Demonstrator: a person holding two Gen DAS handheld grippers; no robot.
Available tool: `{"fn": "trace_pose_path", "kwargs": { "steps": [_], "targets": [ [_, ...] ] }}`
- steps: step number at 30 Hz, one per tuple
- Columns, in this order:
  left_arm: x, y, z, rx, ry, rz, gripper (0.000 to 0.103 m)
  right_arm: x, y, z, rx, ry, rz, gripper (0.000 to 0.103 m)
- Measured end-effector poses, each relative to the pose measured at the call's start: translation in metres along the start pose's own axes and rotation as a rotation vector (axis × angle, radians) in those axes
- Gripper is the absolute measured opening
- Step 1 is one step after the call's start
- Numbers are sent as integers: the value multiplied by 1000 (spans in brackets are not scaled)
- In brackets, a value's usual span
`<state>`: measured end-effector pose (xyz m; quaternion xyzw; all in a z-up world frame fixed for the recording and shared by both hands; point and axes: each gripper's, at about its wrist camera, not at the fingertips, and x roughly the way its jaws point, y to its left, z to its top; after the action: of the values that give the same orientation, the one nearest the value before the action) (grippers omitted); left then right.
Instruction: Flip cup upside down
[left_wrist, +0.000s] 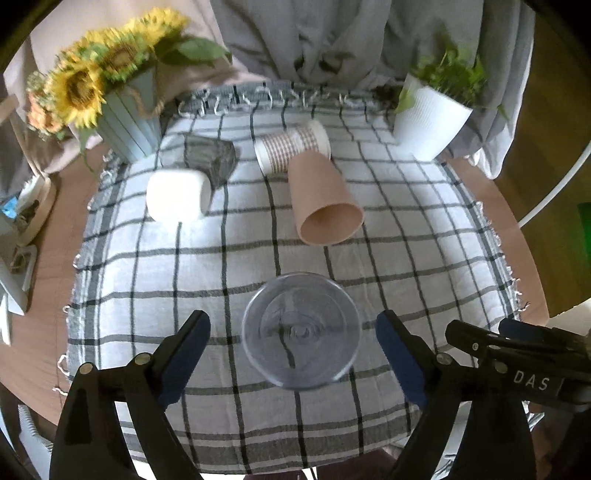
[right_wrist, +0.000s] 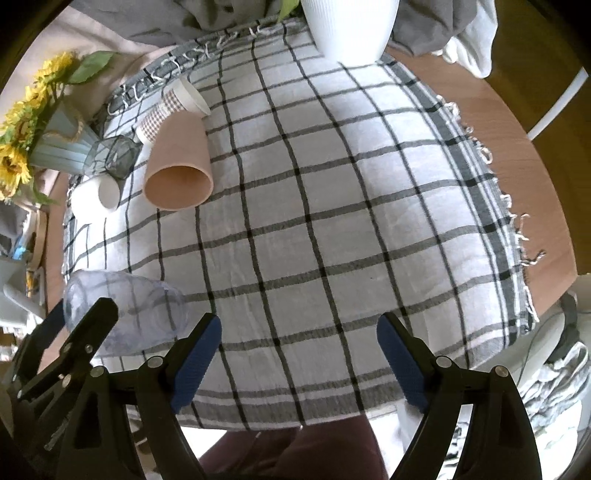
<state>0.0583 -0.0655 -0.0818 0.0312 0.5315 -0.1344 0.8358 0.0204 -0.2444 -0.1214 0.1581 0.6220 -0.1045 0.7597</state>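
A clear plastic cup (left_wrist: 301, 330) stands upside down on the checked cloth (left_wrist: 221, 240), its flat base facing the left wrist camera. My left gripper (left_wrist: 295, 354) is open, its blue-padded fingers on either side of the cup and apart from it. The cup also shows in the right wrist view (right_wrist: 125, 306) at the lower left, behind the left gripper's black frame. My right gripper (right_wrist: 299, 358) is open and empty over the cloth's near edge.
Lying on their sides at the back: a tan cup (left_wrist: 325, 201), a patterned paper cup (left_wrist: 291, 146), a white cup (left_wrist: 179, 195) and a dark glass (left_wrist: 214, 157). A sunflower pot (left_wrist: 129, 122) stands back left, a white plant pot (left_wrist: 428, 122) back right.
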Motion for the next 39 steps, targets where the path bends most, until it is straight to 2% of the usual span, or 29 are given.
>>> {"fn": "trace_pose_path", "kwargs": {
  "steps": [3, 8, 13, 20, 26, 39],
  "targets": [
    [-17, 3, -4, 2, -33, 21, 99, -19, 3, -7, -12, -57, -20, 86],
    [-44, 17, -16, -38, -77, 66, 100, -60, 20, -27, -60, -204, -31, 86],
    [-63, 34, -25, -71, -98, 67, 101, -93, 40, -49, -108, -347, -52, 86],
    [-95, 56, -42, -86, -174, 143, 102, -116, 66, -82, -142, -479, -20, 86],
    [-114, 75, -53, -129, -222, 187, 102, -126, 79, -103, -143, -527, 3, 88],
    [-129, 80, -60, -111, -249, 169, 102, -137, 84, -117, -101, -566, -6, 90]
  ]
}}
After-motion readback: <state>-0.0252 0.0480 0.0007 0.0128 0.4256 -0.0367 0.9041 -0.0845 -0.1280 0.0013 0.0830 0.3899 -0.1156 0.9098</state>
